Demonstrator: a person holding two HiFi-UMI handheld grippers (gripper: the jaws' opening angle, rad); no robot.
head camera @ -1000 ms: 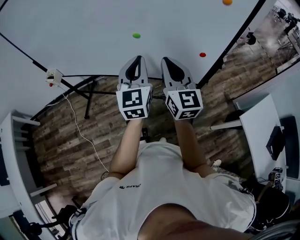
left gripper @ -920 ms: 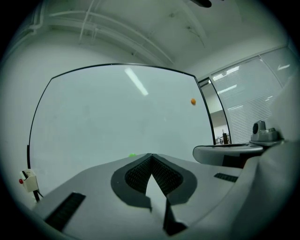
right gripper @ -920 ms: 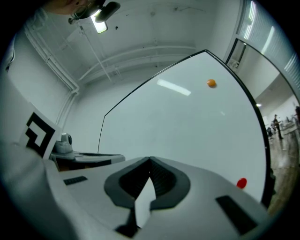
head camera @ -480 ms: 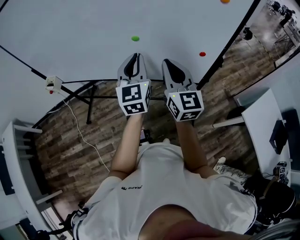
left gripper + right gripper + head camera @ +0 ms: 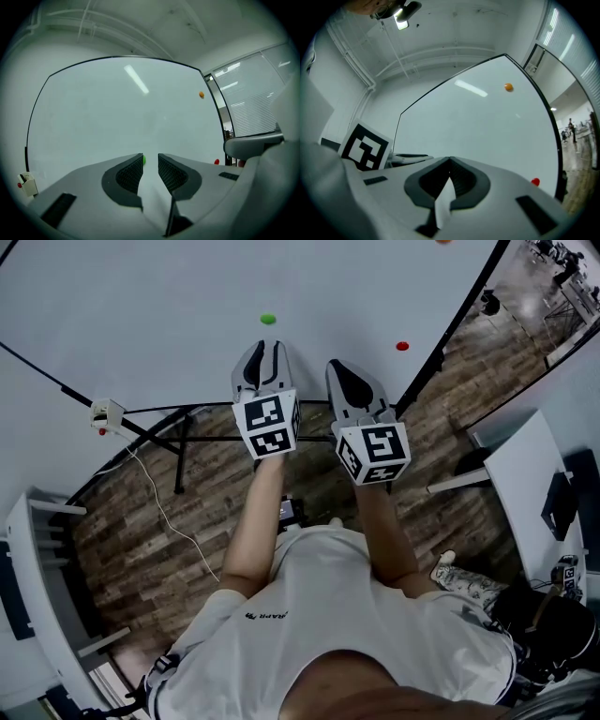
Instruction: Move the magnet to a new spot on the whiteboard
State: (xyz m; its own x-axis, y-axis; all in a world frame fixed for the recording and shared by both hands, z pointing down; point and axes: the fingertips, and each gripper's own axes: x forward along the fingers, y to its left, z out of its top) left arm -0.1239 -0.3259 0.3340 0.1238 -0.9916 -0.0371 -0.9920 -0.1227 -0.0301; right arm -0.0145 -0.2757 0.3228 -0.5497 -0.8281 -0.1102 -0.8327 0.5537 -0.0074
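Note:
A green magnet (image 5: 268,319) sticks to the whiteboard (image 5: 141,306), just beyond my left gripper (image 5: 265,345). In the left gripper view the green magnet (image 5: 143,160) peeks out beside the left jaw's tip. The left gripper (image 5: 150,154) has its jaws opening, with a narrow gap and nothing between them. A red magnet (image 5: 402,346) sits lower right on the board and shows as the red magnet (image 5: 535,181) in the right gripper view. An orange magnet (image 5: 201,94) is higher up. My right gripper (image 5: 339,367) hangs beside the left one; the right gripper (image 5: 450,160) is shut and empty.
The board's black stand (image 5: 178,442) and a white cable (image 5: 159,507) lie below its edge on the wooden floor. A small white box (image 5: 107,413) hangs at the board's lower left corner. A white table (image 5: 525,493) stands at the right.
My left gripper has moved up toward the board, closer to the green magnet. The right gripper has stayed almost where it was.

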